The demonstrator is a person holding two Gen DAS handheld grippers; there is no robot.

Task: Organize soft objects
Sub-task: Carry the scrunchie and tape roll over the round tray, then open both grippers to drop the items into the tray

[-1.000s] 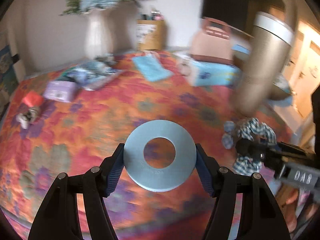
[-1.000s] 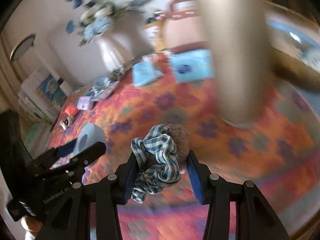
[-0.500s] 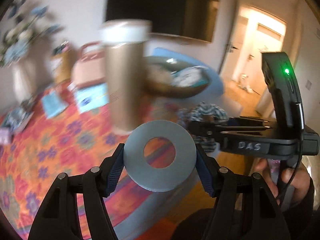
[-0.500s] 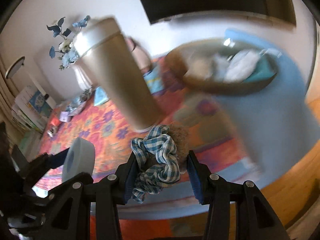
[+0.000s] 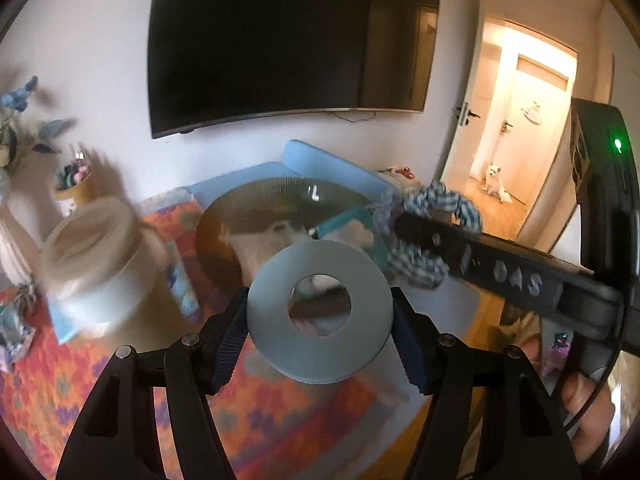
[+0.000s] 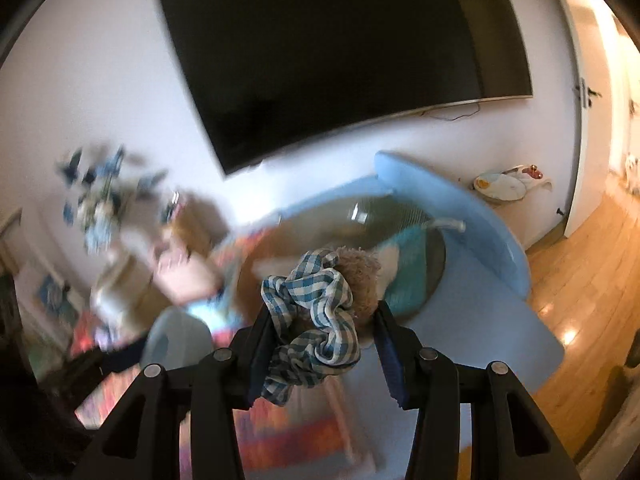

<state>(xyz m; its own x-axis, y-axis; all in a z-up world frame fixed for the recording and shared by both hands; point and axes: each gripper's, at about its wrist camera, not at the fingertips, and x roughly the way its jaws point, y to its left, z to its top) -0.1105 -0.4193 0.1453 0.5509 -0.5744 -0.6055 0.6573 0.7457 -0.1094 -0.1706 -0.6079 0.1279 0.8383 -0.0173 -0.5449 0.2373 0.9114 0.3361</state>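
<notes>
— What do we hold on the left side?

— In the left wrist view the left gripper (image 5: pixel 320 316) is closed on a grey-blue ring (image 5: pixel 319 311), a flat disc with a round hole. Both pads touch its rim, one on each side, and the ring stands upright, facing the camera. Through the hole we see only blurred shapes.

— And on the right?

— The right wrist view shows the right gripper (image 6: pixel 325 336) clamped on a checked scrunchie (image 6: pixel 310 312), blue and white, with something brown and fuzzy (image 6: pixel 358 276) pressed against it. What that brown thing is, we cannot tell.

— Does one view give more than the other?

— Yes. From the left camera we see the right gripper (image 5: pixel 404 226) from the side, with the scrunchie (image 5: pixel 440 206) hanging over the edge of a round ribbed bowl (image 5: pixel 256 200). The bowl holds white and teal soft pieces (image 5: pixel 348 220). In the right view the bowl (image 6: pixel 360 208) lies just behind the scrunchie, on a light blue surface (image 6: pixel 480 300). There the ring (image 6: pixel 176 340) appears only as a pale blur at the lower left.

— Anything else around?

— A dark television (image 5: pixel 288 40) on the wall, a blurred beige cylinder with a white lid (image 5: pixel 96 256), an orange flowered cloth (image 5: pixel 280 408), and, only in the left view, a small white dog (image 5: pixel 495 184) in the doorway.
</notes>
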